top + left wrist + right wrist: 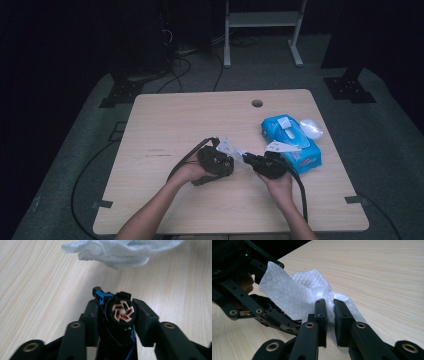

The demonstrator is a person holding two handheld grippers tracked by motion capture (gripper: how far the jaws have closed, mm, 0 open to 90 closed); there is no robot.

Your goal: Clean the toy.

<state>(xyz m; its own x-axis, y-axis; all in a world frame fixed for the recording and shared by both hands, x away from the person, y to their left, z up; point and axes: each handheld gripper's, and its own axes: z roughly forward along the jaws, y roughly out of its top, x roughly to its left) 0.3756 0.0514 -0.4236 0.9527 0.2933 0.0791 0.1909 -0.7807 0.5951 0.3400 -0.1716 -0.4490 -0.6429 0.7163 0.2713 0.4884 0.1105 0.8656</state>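
In the centre of the high view, the left tongs (226,161) clamp a small black and blue object (117,322), so it lies steady for wiping. Just right, the right tongs (246,158) pinch a white wipe (307,295) against it, above the surface (165,125).

Wipe (125,251) top past frame edge

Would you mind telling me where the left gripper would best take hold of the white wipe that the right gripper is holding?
Probably the raised free corner of the white wipe, approached from the side opposite the right gripper. That gripper pinches the wipe's low end, so the sheet stands up as a thin flap near the left gripper, which already grips a small black and blue object.
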